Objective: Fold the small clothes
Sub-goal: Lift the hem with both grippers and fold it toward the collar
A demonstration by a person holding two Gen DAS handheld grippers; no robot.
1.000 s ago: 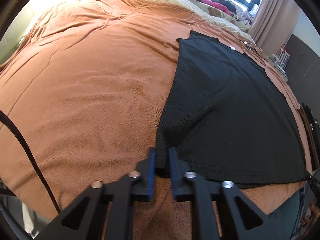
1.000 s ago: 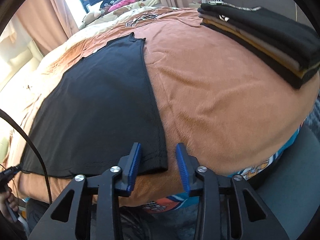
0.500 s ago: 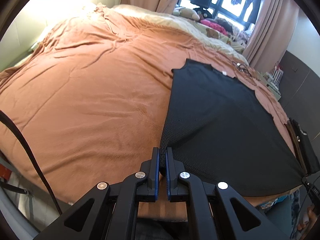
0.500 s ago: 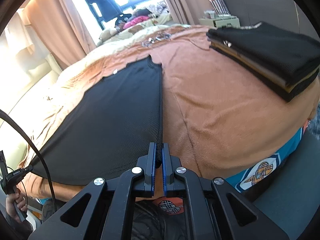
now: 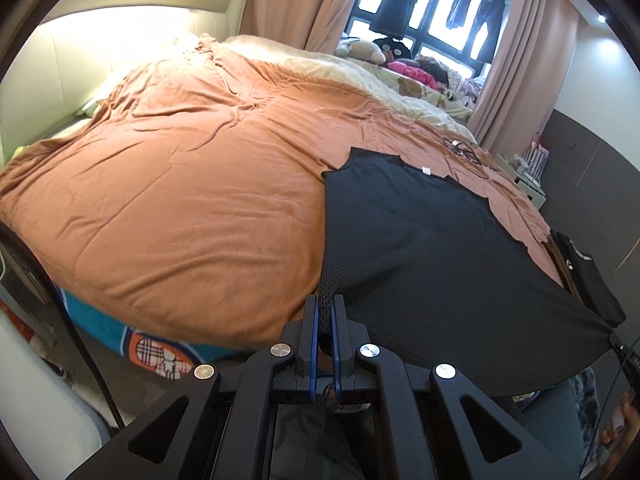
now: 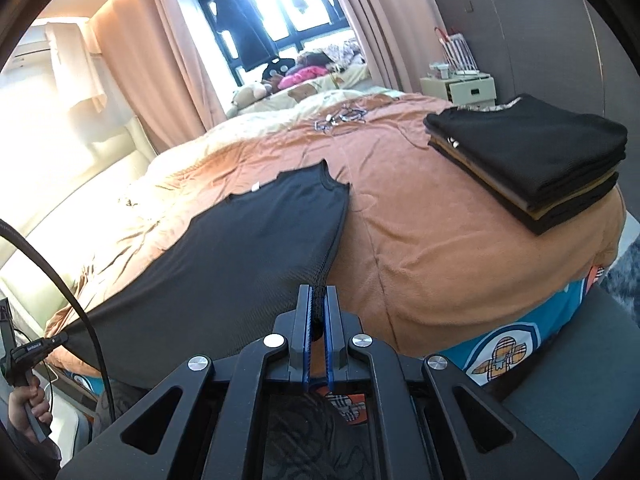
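Black shirt [image 5: 420, 248] hem now lifted off the bed [image 5: 180, 200] by both grippers.

Home bedroom: bed [image 5: 180, 208] under orange blanket, curtains [image 6: 132, 60], window [image 5: 432, 16], nightstand [image 6: 464, 90]

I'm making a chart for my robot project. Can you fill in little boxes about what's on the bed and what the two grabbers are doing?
garment: black mesh top, near hem lifted, collar end on the bed
left gripper: shut on one hem corner
right gripper: shut on the other hem corner
surface: orange blanket
done pile: folded clothes stack on the blanket, apart from the top
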